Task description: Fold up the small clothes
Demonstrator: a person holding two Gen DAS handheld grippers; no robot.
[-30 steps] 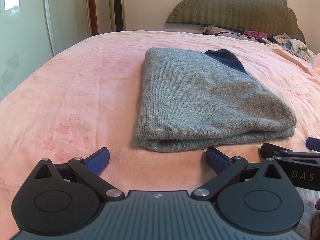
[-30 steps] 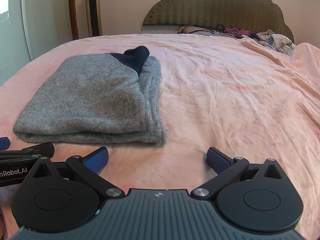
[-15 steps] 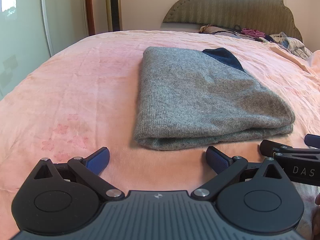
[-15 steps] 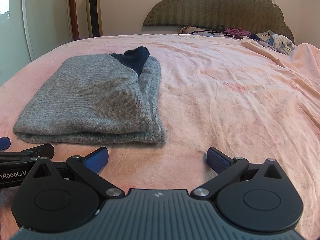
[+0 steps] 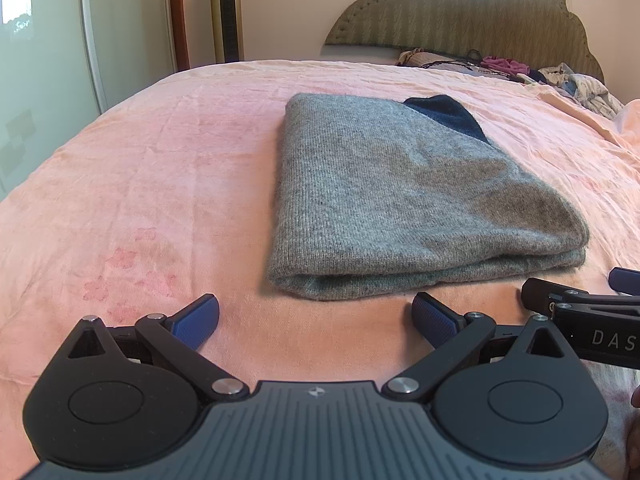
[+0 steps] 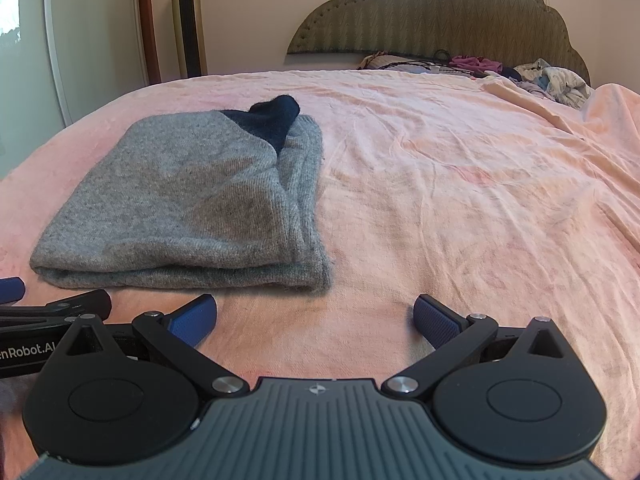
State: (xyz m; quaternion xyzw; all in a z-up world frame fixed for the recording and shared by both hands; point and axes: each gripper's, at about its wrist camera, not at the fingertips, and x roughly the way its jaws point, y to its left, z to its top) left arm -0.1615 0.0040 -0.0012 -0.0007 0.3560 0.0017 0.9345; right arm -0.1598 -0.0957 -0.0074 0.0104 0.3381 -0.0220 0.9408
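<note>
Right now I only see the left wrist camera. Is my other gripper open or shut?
Observer: The right gripper is open. Its blue fingers are spread wide, with nothing between them.
Operator: What does the sweater's right side look like?
Observer: The grey sweater shows several folded layers stacked along that edge, a bit uneven.
Operator: Is anything lying next to it on that side?
Observer: Just wrinkled pink bedspread, as far as the right wrist view shows.
</note>
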